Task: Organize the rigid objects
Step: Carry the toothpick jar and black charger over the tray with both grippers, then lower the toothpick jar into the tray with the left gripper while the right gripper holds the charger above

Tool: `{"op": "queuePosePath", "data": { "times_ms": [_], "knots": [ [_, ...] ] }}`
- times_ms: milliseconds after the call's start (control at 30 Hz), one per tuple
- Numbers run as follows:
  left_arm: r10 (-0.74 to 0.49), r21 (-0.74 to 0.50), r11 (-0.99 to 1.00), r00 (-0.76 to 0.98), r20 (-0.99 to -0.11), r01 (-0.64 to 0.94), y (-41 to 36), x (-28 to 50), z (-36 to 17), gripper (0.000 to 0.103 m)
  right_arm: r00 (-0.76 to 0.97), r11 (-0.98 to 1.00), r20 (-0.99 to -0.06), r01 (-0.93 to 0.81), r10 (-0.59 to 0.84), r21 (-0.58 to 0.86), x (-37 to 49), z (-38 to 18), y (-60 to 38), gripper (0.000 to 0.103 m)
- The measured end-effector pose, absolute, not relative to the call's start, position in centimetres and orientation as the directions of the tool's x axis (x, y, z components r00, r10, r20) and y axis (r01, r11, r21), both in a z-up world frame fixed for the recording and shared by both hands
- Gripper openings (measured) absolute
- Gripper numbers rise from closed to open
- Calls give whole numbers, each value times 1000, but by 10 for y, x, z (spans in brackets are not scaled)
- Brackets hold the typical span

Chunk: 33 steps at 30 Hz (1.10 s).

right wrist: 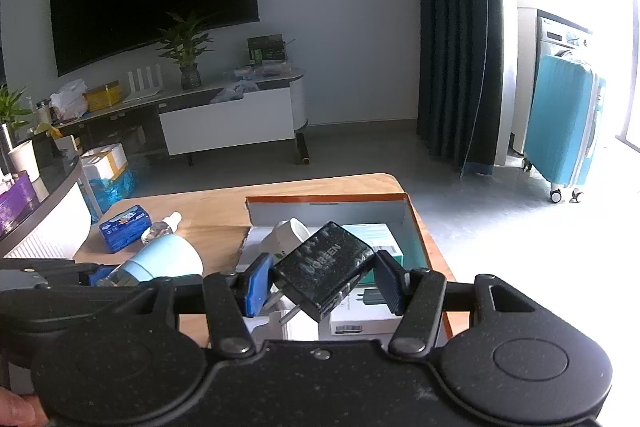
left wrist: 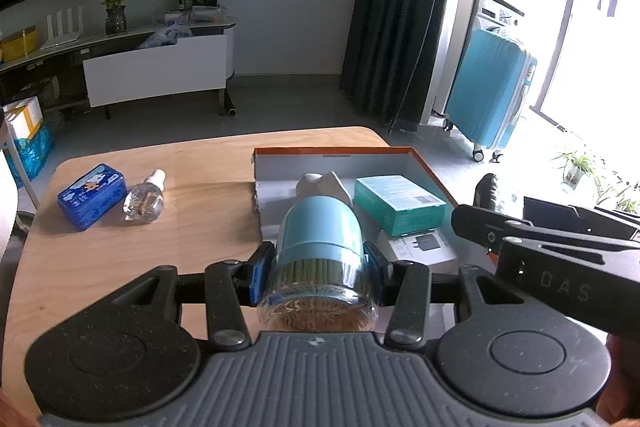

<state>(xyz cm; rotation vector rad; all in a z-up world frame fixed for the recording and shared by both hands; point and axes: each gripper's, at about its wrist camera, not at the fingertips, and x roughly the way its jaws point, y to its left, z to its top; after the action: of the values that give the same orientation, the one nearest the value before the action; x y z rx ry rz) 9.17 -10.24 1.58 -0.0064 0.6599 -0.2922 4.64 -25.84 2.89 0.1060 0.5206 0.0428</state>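
Note:
My left gripper is shut on a light-blue toothpick holder with a clear base, held over the near left part of the orange-rimmed box. My right gripper is shut on a black charger plug, tilted, prongs toward the lower left, above the same box. Inside the box lie a teal carton, a white carton and a white cup-like object. The toothpick holder also shows at the left of the right wrist view.
On the wooden table left of the box lie a blue tin and a small clear bottle. The right gripper's body crosses the right side of the left wrist view. A blue suitcase stands beyond.

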Motion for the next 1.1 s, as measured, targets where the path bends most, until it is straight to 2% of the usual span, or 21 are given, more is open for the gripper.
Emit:
{"op": "queuePosePath", "data": {
  "times_ms": [300,367,400,533,600,767,900,967,1000,1067,1100],
  "knots": [
    [-286,-96,952,738,-611,289,-114,98,12,47,868,993,-495,17,44,117,50,28,-271,67],
    [-292,-99,950,737,-610,295,-115,100,13,43,867,993,-496,21,41,119,51,28,-274,67],
    [-298,-100,948,734,-610,301,-117,101,13,36,867,993,-496,23,40,119,51,28,-274,67],
    [-318,-109,941,729,-606,320,-121,107,11,37,863,993,-504,22,42,120,56,26,-275,67],
    [-332,-161,941,714,-617,298,-114,114,10,37,865,993,-500,18,42,115,57,27,-275,67],
    [-281,-164,959,740,-611,229,-84,119,15,37,864,993,-502,24,38,116,57,23,-275,67],
    [-265,-174,964,709,-654,199,-64,115,4,49,858,991,-511,23,49,134,60,18,-274,67],
    [-301,-192,953,693,-655,232,-63,105,-6,62,857,990,-513,15,59,138,61,16,-273,67],
    [-316,-195,948,690,-651,251,-65,98,-11,72,857,991,-512,11,61,136,61,16,-271,67],
    [-334,-199,942,687,-645,271,-68,87,-20,82,856,991,-514,11,60,134,61,15,-271,67],
    [-355,-208,934,687,-634,291,-70,82,-24,91,856,991,-514,11,60,135,60,15,-271,67]
  ]
}}
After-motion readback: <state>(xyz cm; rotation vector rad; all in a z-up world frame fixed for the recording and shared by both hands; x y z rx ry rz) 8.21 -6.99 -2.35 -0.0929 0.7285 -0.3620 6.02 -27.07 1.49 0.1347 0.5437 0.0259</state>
